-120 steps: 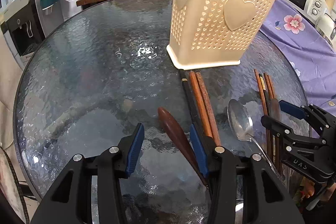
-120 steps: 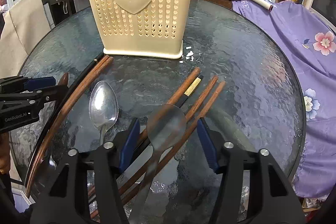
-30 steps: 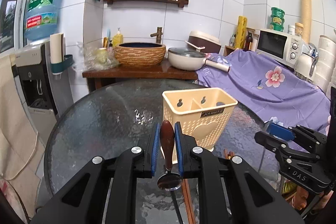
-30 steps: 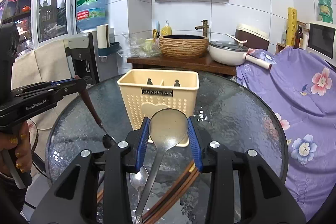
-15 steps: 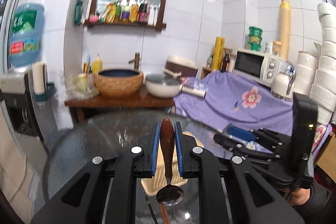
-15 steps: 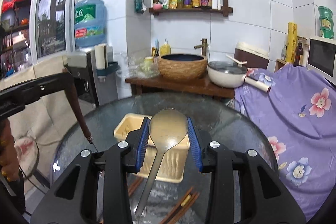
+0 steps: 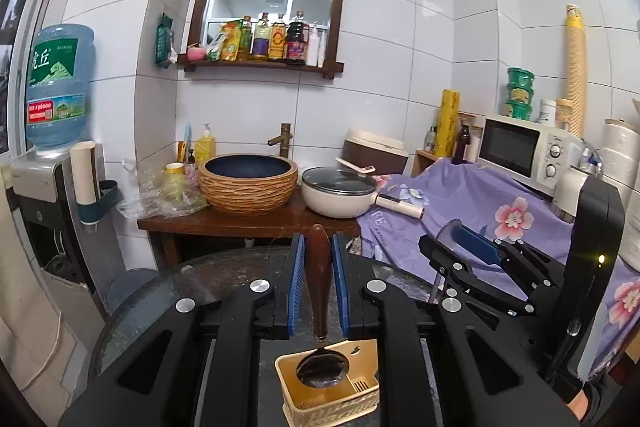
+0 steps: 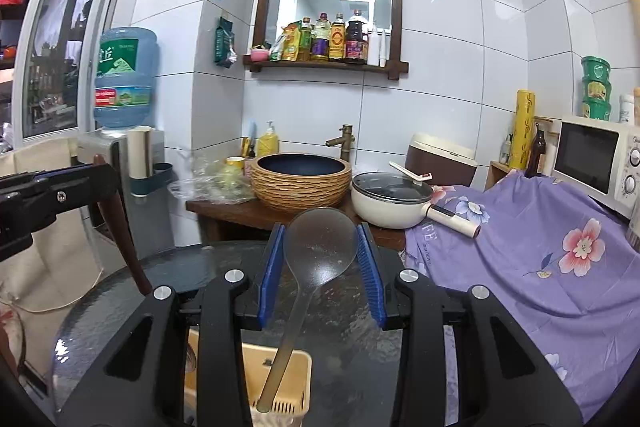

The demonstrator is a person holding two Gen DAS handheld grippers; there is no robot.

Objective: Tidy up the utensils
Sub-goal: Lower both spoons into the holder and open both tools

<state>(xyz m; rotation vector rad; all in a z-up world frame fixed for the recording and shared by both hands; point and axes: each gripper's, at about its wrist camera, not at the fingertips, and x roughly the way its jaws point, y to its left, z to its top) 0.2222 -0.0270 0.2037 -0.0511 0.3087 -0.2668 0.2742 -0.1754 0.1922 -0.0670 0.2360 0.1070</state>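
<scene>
Cream plastic utensil basket (image 7: 328,393) sits on the glass bench (image 8: 360,327), directly below both tools. My left gripper (image 7: 319,291) has its fingers narrow, clamped on the wooden-handled spoon (image 7: 319,279): long axis near vertical, handle up, bowl down over a compartment. My right gripper (image 8: 322,267) pinches the translucent ladle (image 8: 316,259) by its bowl, handle hanging down toward the basket. I'd centre each tip over a slot, lower straight, then release low.

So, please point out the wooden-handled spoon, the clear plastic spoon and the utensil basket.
wooden-handled spoon (image 7: 319,267): left wrist view, on its brown handle.
clear plastic spoon (image 8: 320,247): right wrist view, on its bowl.
utensil basket (image 7: 320,403): left wrist view, on its front wall.
</scene>
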